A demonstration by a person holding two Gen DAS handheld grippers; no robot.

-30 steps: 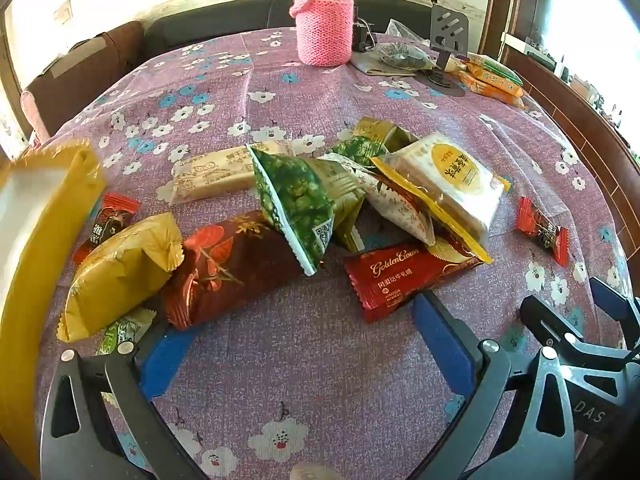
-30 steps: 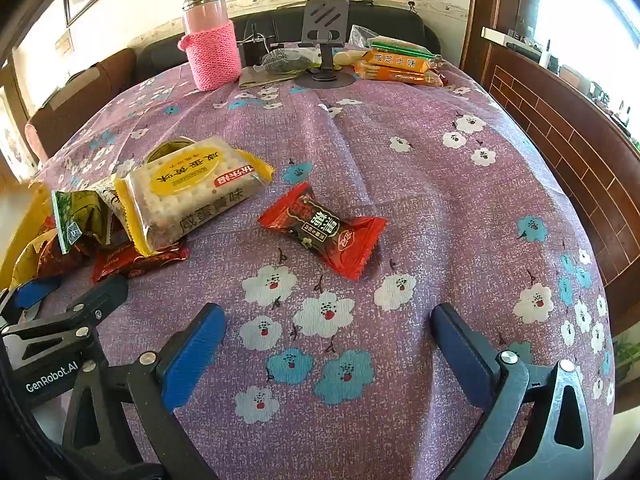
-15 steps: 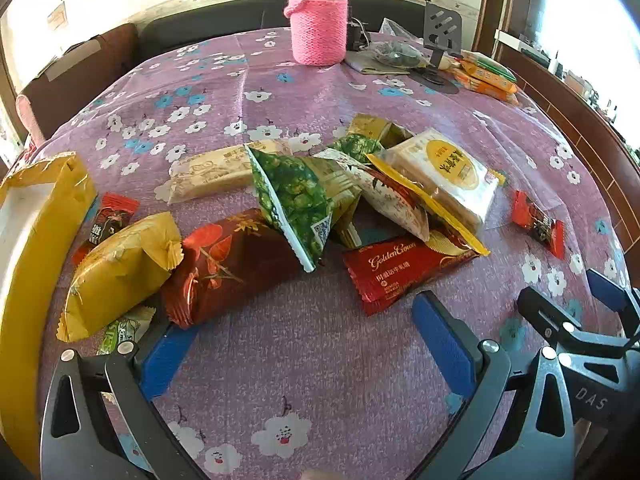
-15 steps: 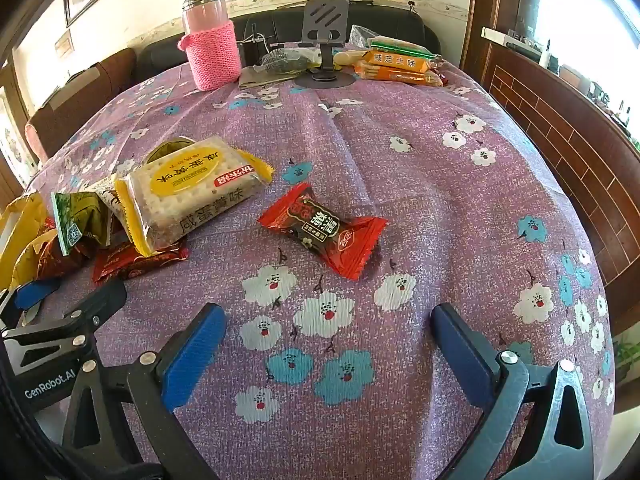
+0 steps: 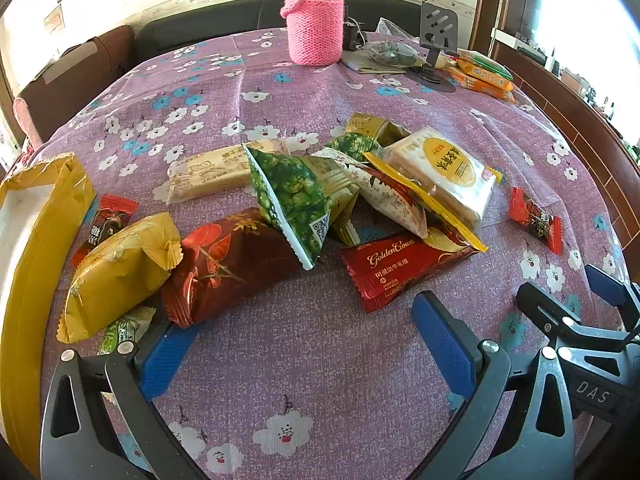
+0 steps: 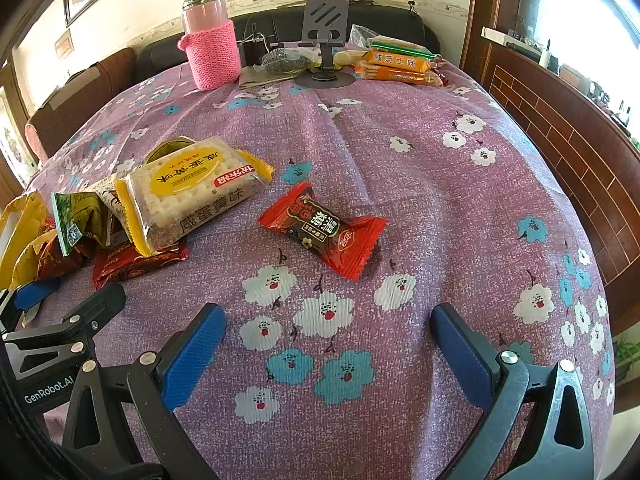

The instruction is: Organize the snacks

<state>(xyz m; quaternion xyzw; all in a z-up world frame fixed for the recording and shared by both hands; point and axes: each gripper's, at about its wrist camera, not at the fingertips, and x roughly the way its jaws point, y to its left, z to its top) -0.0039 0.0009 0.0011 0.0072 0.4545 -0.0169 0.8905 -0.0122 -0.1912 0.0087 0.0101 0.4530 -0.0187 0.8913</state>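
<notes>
Purple flowered cloth covers the desk [image 6: 420, 152], with a pink knit-sleeved flask [image 6: 210, 46] and a dark phone stand [image 6: 324, 28] at the far edge. A red candy packet [image 6: 322, 230] lies flat just ahead of the right gripper [image 6: 328, 340], its long axis running from far left to near right; the fingers [image 6: 192, 356] are spread wide and empty, apart from it. To its left sits a heap of snacks topped by a cracker pack [image 6: 192, 188], which slopes from near left up to far right. The left gripper [image 5: 300, 344] is likewise wide and empty, just short of a dark red leaf-print bar [image 5: 228, 264] and a red GoldenCrown packet [image 5: 396, 266]. A yellow box [image 5: 36, 248] lies at the far left.
</notes>
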